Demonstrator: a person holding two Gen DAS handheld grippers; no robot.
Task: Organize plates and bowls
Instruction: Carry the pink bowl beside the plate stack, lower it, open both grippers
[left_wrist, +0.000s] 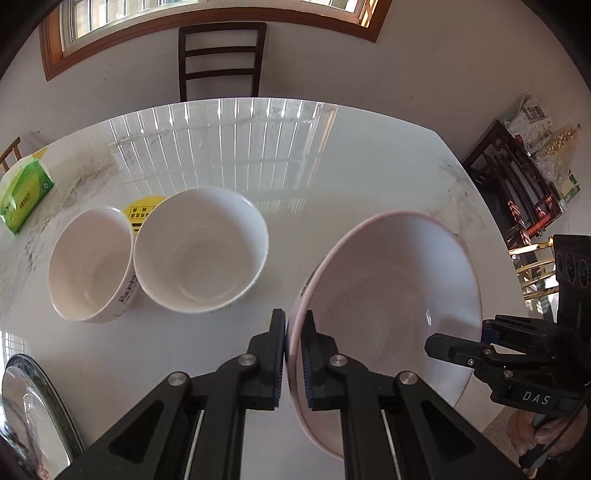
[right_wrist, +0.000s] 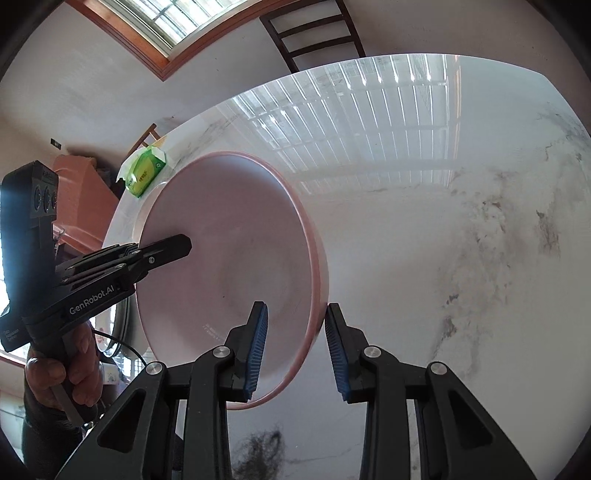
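A large pink bowl (left_wrist: 391, 288) hangs tilted above the marble table (left_wrist: 332, 166), carried by both grippers. My left gripper (left_wrist: 293, 321) is shut on its left rim, one pad inside and one outside. My right gripper (right_wrist: 295, 308) pinches the opposite rim of the pink bowl (right_wrist: 229, 240), with its right pad against the outer wall. Each gripper shows in the other's view: the right gripper (left_wrist: 461, 339) and the left gripper (right_wrist: 162, 251). Two white bowls stand upright side by side on the table, a larger one (left_wrist: 201, 247) and a smaller lettered one (left_wrist: 92, 266).
A yellow label (left_wrist: 142, 212) lies behind the white bowls. A green tissue pack (left_wrist: 26, 192) sits at the table's left edge. A shiny plate (left_wrist: 29, 406) shows at the lower left. A dark chair (left_wrist: 221, 59) stands beyond the far edge, and a person's hand (right_wrist: 62, 369) holds the left gripper.
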